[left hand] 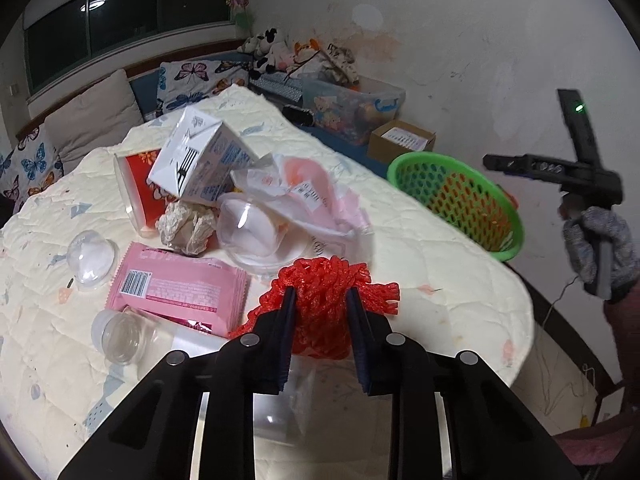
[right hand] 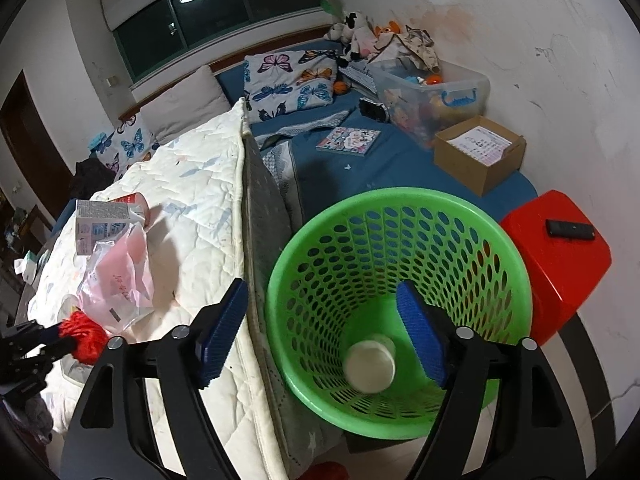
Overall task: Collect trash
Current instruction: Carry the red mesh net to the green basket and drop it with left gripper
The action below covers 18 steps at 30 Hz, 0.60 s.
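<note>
My left gripper is shut on a red foam net and holds it over the quilted table. The net also shows in the right wrist view. My right gripper is open and empty above the green basket. A white round cup lies at the basket's bottom. In the left wrist view the basket stands past the table's right edge. On the table lie a white carton, a pink wrapper, a crumpled tissue and a pink plastic bag.
Clear plastic lids and a clear bottle lie at the table's left. A red paper cup lies behind the carton. A red stool with a black remote stands right of the basket. A bed with boxes is behind.
</note>
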Tool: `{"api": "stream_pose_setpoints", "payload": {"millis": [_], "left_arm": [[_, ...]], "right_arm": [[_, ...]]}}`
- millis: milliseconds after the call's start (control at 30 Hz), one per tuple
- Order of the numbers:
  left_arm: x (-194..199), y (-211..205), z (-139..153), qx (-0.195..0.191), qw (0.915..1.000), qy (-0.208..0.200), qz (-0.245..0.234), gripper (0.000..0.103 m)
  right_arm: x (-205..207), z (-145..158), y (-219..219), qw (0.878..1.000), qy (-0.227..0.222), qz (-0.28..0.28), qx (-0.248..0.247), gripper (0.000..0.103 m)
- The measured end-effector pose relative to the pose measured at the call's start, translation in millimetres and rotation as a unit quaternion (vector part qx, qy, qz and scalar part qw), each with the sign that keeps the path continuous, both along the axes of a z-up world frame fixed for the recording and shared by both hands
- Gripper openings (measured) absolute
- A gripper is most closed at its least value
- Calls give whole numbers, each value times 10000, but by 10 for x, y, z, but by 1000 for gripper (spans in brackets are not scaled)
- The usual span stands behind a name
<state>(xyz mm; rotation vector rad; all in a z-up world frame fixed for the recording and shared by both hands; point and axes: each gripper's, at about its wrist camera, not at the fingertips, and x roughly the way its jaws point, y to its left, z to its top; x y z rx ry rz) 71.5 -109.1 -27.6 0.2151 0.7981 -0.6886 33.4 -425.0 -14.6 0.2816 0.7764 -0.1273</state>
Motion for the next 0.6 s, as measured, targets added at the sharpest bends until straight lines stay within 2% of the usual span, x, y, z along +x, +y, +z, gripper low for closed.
{"api": "stream_pose_setpoints", "payload": {"millis": [233,433,600], "left_arm": [[-140,-163,269,-253,9990,-152,-329,25],[-50,-657,321,-317,9975,-75,-630,25],[67,-1138,278,-225,9961,44,-851,25]], "right_arm": [[-115,40,-108,9999,-76,-136,-35,82],[-247,66,-231,9997,-117,-196,-72,83],[-381,99,-329,9992,-185,-284,-207,83]]}}
